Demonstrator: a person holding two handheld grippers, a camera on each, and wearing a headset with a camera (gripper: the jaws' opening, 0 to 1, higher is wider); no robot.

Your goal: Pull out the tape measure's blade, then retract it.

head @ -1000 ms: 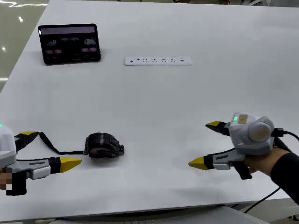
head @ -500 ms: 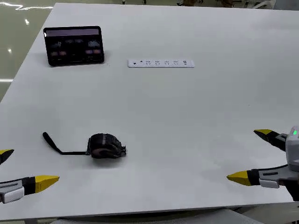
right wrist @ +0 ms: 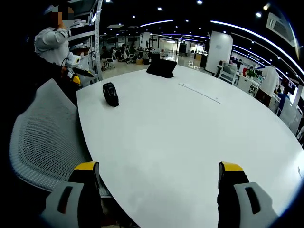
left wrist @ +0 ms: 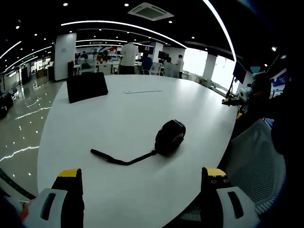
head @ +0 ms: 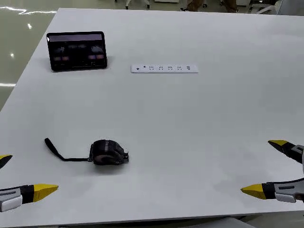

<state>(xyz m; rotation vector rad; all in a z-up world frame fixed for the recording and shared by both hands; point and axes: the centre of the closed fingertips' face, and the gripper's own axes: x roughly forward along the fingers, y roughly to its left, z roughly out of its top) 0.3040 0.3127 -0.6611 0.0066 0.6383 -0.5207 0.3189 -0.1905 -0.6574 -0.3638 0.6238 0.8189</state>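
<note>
Though poised low at the near edge of the white table [head: 190, 118], grip nothing: left gripper [head: 26, 175] at the front left, jaws spread wide and empty; right gripper [head: 264, 166] at the front right, likewise wide apart and empty. Reads as a hands-off point, either ahead of the pull or after the retract; cannot tell which with the blade fully wound in. If the pull is to come, calls for pinning the case with the left gripper and pinching the small hook at the case's mouth with the right. Finds the tape measure [head: 108, 153] on the table's front left, near the left gripper, well apart from the right: dark rounded case, with black wrist strap [head: 59, 154] trailing leftward.
</note>
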